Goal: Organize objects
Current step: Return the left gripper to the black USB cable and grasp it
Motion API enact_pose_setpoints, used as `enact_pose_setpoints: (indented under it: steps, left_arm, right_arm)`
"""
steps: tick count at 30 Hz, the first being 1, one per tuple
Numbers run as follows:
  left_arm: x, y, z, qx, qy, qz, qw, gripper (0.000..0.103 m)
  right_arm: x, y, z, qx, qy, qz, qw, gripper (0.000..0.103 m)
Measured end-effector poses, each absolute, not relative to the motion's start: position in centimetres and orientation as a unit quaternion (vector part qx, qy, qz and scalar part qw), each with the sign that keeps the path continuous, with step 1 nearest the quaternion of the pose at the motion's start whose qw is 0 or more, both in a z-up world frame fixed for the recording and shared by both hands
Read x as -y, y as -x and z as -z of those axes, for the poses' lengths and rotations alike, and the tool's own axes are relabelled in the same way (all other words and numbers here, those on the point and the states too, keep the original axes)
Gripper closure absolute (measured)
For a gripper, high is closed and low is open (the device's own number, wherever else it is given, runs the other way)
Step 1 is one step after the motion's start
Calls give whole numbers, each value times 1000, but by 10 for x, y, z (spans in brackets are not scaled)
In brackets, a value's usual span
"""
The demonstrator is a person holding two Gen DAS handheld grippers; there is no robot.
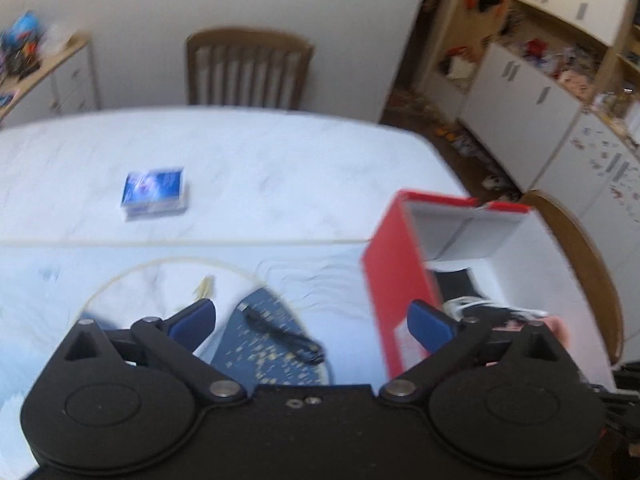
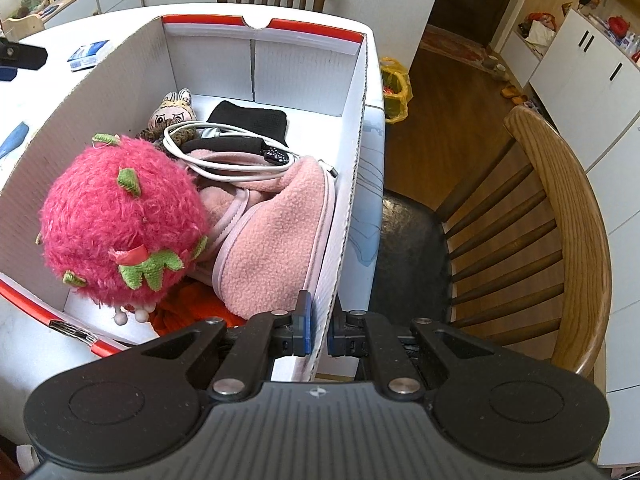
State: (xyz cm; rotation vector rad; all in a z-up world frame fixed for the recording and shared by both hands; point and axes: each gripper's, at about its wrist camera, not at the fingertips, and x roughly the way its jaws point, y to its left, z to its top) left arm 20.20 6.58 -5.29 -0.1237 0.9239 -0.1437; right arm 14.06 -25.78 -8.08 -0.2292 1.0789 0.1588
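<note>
Nearest in the right wrist view, the right hand-held gripper (image 2: 318, 334) is closed on the right-hand wall of the box (image 2: 352, 184), one finger inside and one outside, pinching the cardboard near its front corner. The box sits at the surface's (image 2: 374, 60) right edge, close to a wooden chair (image 2: 560, 232); beyond that edge there is only open floor, so any push to the right looks risky.

Much of the sorting seems done. Inside the box lie a pink fuzzy ball (image 2: 116, 224), a pink fleece pouch (image 2: 276, 240), something orange beneath them, a white cable (image 2: 224, 164), a black pad (image 2: 252, 118) and a small doll (image 2: 172, 114).

In the left wrist view, the left hand-held gripper (image 1: 312, 324) is open and holds nothing, hovering above a black cord (image 1: 280, 334) that lies on a blue speckled cloth (image 1: 264, 344). Those two appear still to be packed. Farther off, a blue pack (image 1: 154, 192) rests alone, well apart from the box. The surface around it is bare, giving free room to reach, and the box's back half has space left.
</note>
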Motion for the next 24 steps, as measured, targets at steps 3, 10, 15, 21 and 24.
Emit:
enact_pose_setpoints:
  steps: [3, 10, 15, 21, 24]
  left_arm:
    - [-76, -215, 75, -475, 79, 34, 876, 1]
    - [-79, -231, 106, -506, 98, -17, 857, 2]
    - [-69, -239, 117, -510, 87, -31, 855, 2]
    - [-64, -245, 131, -519, 74, -51, 850, 5]
    - [-60, -246, 136, -521, 67, -57, 849, 9]
  right_arm:
    - [257, -140, 81, -513, 108, -74, 848, 96]
    - [253, -142, 81, -515, 111, -70, 847, 96]
    - [253, -143, 82, -519, 108, -68, 845, 96]
    - [254, -144, 84, -521, 107, -68, 844, 96]
    - [254, -144, 84, -521, 107, -68, 844, 96]
